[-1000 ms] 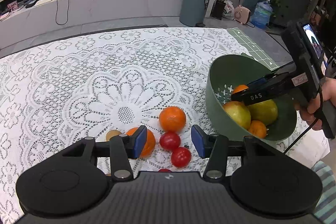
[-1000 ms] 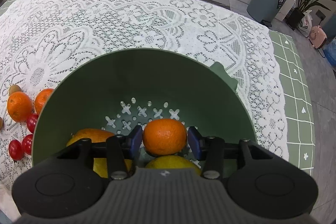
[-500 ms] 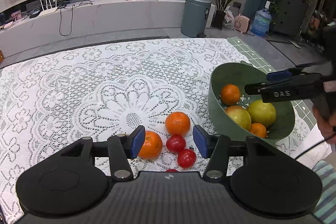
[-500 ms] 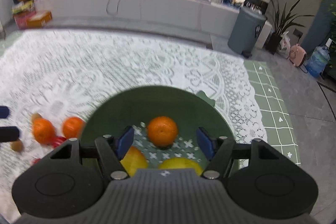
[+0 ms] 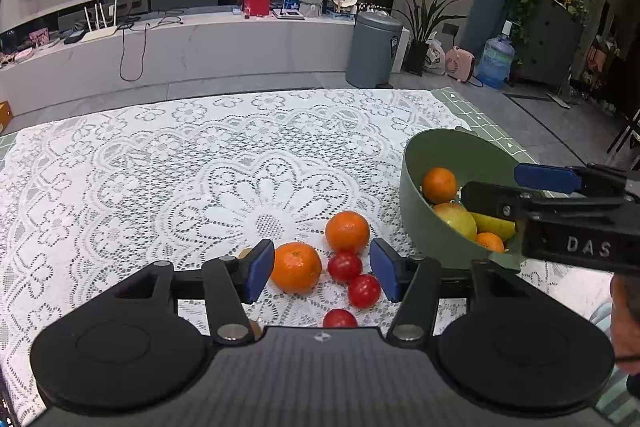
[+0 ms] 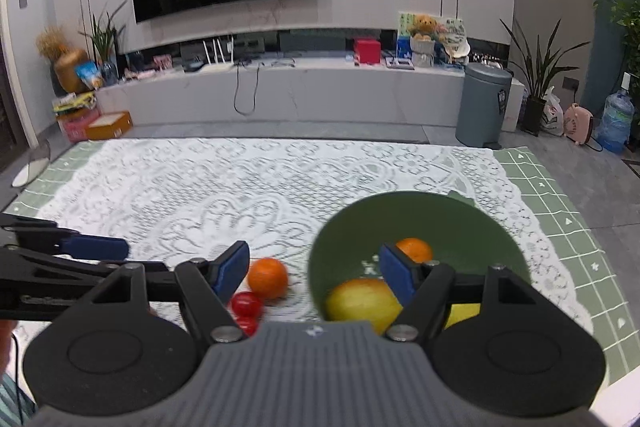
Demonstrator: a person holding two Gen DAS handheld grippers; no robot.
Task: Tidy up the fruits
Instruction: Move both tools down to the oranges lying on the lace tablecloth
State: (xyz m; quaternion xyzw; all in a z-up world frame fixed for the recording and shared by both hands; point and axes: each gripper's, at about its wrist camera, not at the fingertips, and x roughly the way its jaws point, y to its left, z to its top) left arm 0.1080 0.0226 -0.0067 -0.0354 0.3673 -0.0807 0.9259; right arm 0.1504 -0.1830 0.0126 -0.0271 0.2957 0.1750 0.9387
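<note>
Hovering low over the lace-covered tabletop (image 5: 168, 163), the left tongs (image 5: 322, 269) stand wide apart with nothing between the blue pads but the view of loose fruit beyond them. Seen past that gap lie a near orange (image 5: 296, 267), a second orange (image 5: 347, 231) just behind it, and three cherry tomatoes: one (image 5: 345, 267) touching the second orange, another (image 5: 364, 291) just beside it, and a third (image 5: 339, 319) half hidden by the tongs' body. A small brown fruit peeks out behind the left pad; what it is cannot be told.

To the right sits the green bowl (image 5: 416, 203), tilted toward the loose fruit. Inside it are a small orange (image 5: 439, 185), a yellow-red apple (image 5: 456, 221), a yellow-green fruit (image 5: 494, 225) and another small orange (image 5: 490, 242) low near the rim.

The right tongs (image 6: 314, 273) are also spread wide and empty, held above the bowl's near edge. From the right wrist view the bowl (image 6: 492, 227) sits mostly behind the right-hand pad.
</note>
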